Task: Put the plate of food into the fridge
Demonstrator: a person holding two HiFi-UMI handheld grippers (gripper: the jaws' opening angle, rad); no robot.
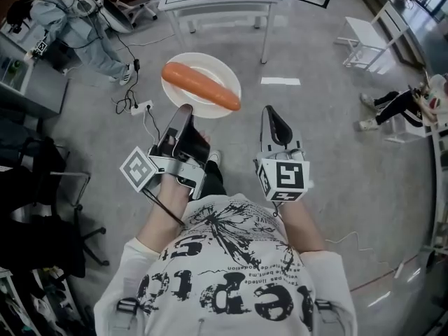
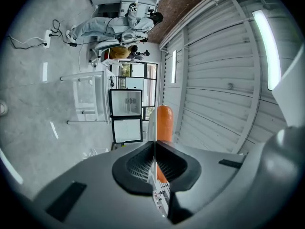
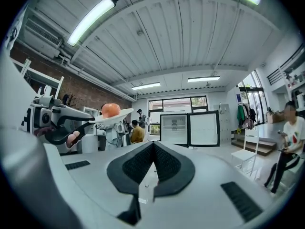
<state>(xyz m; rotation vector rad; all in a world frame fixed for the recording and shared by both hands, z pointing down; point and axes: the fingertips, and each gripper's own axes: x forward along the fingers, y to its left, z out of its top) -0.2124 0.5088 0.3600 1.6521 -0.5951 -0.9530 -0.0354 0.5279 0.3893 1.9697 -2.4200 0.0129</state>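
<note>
A white plate (image 1: 210, 68) carrying a long orange sausage (image 1: 201, 86) hangs above the floor ahead of me. My left gripper (image 1: 183, 114) is shut on the plate's near rim. In the left gripper view the plate (image 2: 151, 125) shows edge-on between the jaws of the left gripper (image 2: 153, 147), with the sausage (image 2: 165, 123) beside it. My right gripper (image 1: 273, 114) is to the right of the plate, shut and holding nothing. The right gripper view shows its jaws (image 3: 153, 144) meeting, the white fridge (image 3: 174, 128) straight ahead with its door (image 3: 205, 128) open, and the plate (image 3: 114, 117) at the left.
A white table (image 1: 217, 5) stands ahead and a white chair (image 1: 367, 37) to the right. At upper left is a chair draped in clothes (image 1: 84, 19), with a power strip and cables (image 1: 140, 107) on the floor. A person (image 3: 288, 142) stands at the right.
</note>
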